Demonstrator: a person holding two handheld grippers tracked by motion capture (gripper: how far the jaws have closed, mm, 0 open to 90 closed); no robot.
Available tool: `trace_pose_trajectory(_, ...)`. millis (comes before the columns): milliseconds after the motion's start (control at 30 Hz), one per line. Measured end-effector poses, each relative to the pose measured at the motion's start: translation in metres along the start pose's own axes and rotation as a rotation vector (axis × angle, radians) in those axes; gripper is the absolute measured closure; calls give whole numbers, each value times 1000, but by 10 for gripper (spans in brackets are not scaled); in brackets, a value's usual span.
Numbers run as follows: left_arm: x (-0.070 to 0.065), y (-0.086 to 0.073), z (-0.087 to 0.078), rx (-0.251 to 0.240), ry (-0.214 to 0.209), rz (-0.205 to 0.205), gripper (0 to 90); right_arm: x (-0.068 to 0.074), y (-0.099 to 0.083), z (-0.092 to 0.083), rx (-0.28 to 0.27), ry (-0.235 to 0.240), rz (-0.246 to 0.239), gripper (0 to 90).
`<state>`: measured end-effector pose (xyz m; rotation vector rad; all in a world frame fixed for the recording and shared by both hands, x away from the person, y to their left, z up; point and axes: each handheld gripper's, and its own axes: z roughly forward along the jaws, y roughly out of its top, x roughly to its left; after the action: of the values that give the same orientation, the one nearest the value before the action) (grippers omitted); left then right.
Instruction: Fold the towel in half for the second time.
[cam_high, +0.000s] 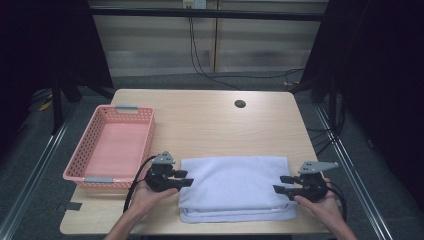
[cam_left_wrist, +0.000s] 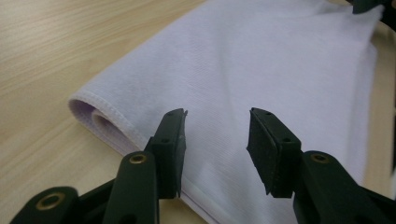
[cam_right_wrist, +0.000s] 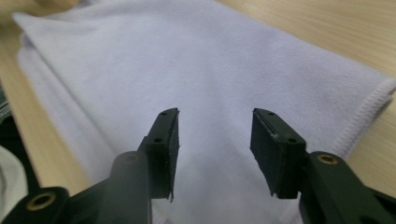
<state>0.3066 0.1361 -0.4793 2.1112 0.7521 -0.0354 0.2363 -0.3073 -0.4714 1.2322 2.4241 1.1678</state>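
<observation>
A folded pale lavender towel (cam_high: 235, 185) lies flat near the front edge of the wooden table (cam_high: 210, 120). My left gripper (cam_high: 187, 178) hovers at the towel's left end, held in a hand, jaws apart with nothing between them. In the left gripper view the open gripper (cam_left_wrist: 215, 140) sits just over the towel (cam_left_wrist: 261, 70) near its folded hem. My right gripper (cam_high: 280, 184) is at the towel's right end, also open and empty. In the right gripper view the open gripper (cam_right_wrist: 214, 140) hangs above the towel (cam_right_wrist: 187, 79).
A pink plastic basket (cam_high: 112, 145) with nothing in it stands at the table's left side, close behind my left gripper. A round cable hole (cam_high: 240, 104) is at the back of the table. Bare wood lies between basket, hole and towel.
</observation>
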Motion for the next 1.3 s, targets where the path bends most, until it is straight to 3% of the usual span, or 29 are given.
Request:
trace_pose_trajectory(100, 6, -2, 9, 55, 21, -5, 559, -4, 0, 13, 42, -1, 9, 470)
trace_pose_trajectory(133, 5, -4, 11, 71, 12, -4, 558, -4, 0, 18, 67, -25, -9, 455)
trace_pose_trajectory(233, 3, -6, 15, 69, 34, 1, 569, -3, -4, 25, 91, -42, -24, 460)
trace_pose_trajectory(300, 2, -6, 18, 68, 45, 14, 591, 1, -4, 26, 109, -90, -52, 557)
trace_pose_trajectory(333, 2, -5, 21, 64, 41, 1, 592, 0, -4, 25, 112, -98, -72, 573)
trace_pose_trajectory(433, 2, -4, 23, 63, 32, 8, 587, -5, -4, 24, 104, -94, -74, 634)
trace_pose_trajectory(567, 0, 2, 31, 63, -9, -2, 575, -17, -8, 16, 102, -115, -43, 638)
trace_pose_trajectory(633, -2, 6, 35, 74, -8, -7, 559, -21, -10, 14, 98, -113, -33, 630)
trace_pose_trajectory(667, -3, 8, 35, 79, -10, -18, 505, -19, -10, 11, 91, -119, -27, 606)
trace_pose_trajectory(700, -3, 9, 35, 74, -15, -29, 505, -19, -10, 11, 91, -119, -27, 547)
trace_pose_trajectory(733, -1, 13, 30, 66, -3, -39, 488, -12, -10, 7, 58, -103, -13, 486)
trace_pose_trajectory(767, -1, 13, 30, 66, -3, -39, 470, -12, -10, 7, 58, -103, -13, 486)
trace_pose_trajectory(800, 2, 21, 26, 50, 10, -38, 453, 1, -8, 1, 14, -66, -22, 471)
trace_pose_trajectory(833, 2, 21, 26, 50, 10, -38, 440, 1, -8, 1, 14, -66, -22, 471)
trace_pose_trajectory(867, 6, 29, 26, 41, 21, -41, 421, 16, -6, 0, -8, -44, -32, 451)
trace_pose_trajectory(933, 8, 33, 26, 31, 28, -39, 411, 24, -5, 0, -14, -17, -39, 451)
trace_pose_trajectory(967, 11, 38, 27, 24, 33, -49, 411, 33, -3, 1, -24, -12, -60, 448)
trace_pose_trajectory(1000, 16, 48, 28, 27, 45, -46, 397, 52, 3, 9, -20, 20, -89, 427)
trace_pose_trajectory(1033, 16, 48, 28, 27, 45, -46, 395, 52, 3, 9, -20, 20, -89, 427)
trace_pose_trajectory(1200, 21, 52, 26, -35, 46, -67, 373, 100, 24, 49, 7, 180, -166, 404)
trace_pose_trajectory(1233, 21, 51, 26, -29, 36, -69, 365, 108, 30, 58, 16, 216, -171, 401)
trace_pose_trajectory(1267, 20, 48, 25, -21, 56, -43, 358, 120, 42, 76, 17, 295, -165, 397)
trace_pose_trajectory(1300, 20, 48, 25, -21, 56, -43, 358, 120, 42, 76, 17, 295, -165, 397)
